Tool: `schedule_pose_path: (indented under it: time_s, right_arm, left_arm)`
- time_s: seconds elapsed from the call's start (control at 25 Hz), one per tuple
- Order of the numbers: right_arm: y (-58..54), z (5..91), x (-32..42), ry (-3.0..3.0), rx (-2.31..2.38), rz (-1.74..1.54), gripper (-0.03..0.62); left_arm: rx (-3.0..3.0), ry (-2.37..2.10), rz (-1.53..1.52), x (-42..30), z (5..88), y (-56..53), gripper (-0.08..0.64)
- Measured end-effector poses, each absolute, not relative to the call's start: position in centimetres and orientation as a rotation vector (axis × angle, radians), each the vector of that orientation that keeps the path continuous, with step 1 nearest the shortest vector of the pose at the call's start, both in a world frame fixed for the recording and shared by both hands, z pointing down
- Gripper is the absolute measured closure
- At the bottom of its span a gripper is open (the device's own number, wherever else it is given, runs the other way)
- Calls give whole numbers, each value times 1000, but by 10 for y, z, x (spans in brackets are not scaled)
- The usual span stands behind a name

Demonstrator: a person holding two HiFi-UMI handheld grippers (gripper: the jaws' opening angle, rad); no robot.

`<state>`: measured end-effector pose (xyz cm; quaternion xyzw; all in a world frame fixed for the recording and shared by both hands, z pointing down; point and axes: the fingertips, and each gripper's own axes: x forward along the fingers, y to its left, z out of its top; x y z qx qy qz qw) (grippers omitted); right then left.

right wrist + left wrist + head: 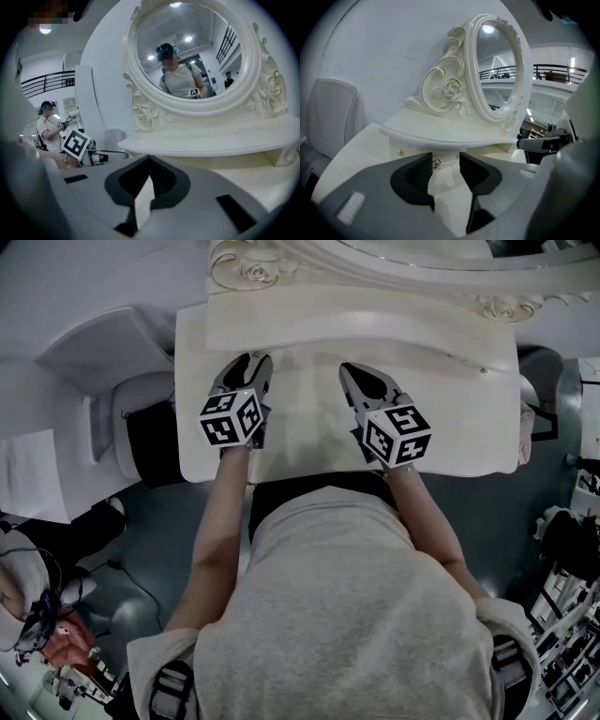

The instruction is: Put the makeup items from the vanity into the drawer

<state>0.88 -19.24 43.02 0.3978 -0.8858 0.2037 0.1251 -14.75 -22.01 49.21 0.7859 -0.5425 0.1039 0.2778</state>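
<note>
Grippers nearest: both hang over the vanity top point(309, 432), on the person's side of the shelf point(440, 136), pointing toward the shelf and a bit down. L gripper point(445, 164) has its jaws spread wide w/ nothing btwn them; only bare white top shows through the gap. R gripper point(149, 161) has its jaws pressed together and is also empty. L sits toward the shelf's left part, R toward its right.

Makeup items: none visible anywhere, not on the top in front of the shelf, not on the shelf, not in either gripper. Prob. already put away, but can't confirm, as no view looks inside a drawer.

Just under the shelf, past the L jaws, is a drawer front point(415, 149) w/ a gold knob point(436, 162). The knob lies straight ahead of the L gripper, a touch left of the gap's centre, near the left pad but apart from it. A second knob point(400, 152) sits further left under the shelf. Drawer looks shut. Its front runs side to side along the shelf edge, so any pull or push would go straight toward or away from the person. L hand is clearly the nearer one; R gripper view shows no knob under the shelf.

Above the shelf, furthest back: oval mirror point(497, 65) in a carved frame.
</note>
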Motion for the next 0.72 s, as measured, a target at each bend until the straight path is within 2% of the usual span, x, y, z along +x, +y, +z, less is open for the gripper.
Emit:
schedule_pose_path:
  time_s: [0.24,0.56,0.72]
  right_arm:
    - [-193,424,5,-2613,1118,583,584]
    - [-191,416,6,-2640,1093,565,584]
    - [-190,411,9,-2655,1099,549,584]
  left_arm:
    - [2172,-1405,231,-132,470,-206,401]
    - [2317,-1317,199,-88,438,-195,502]
    - [2326,-1300,220,-73,437,-190,530]
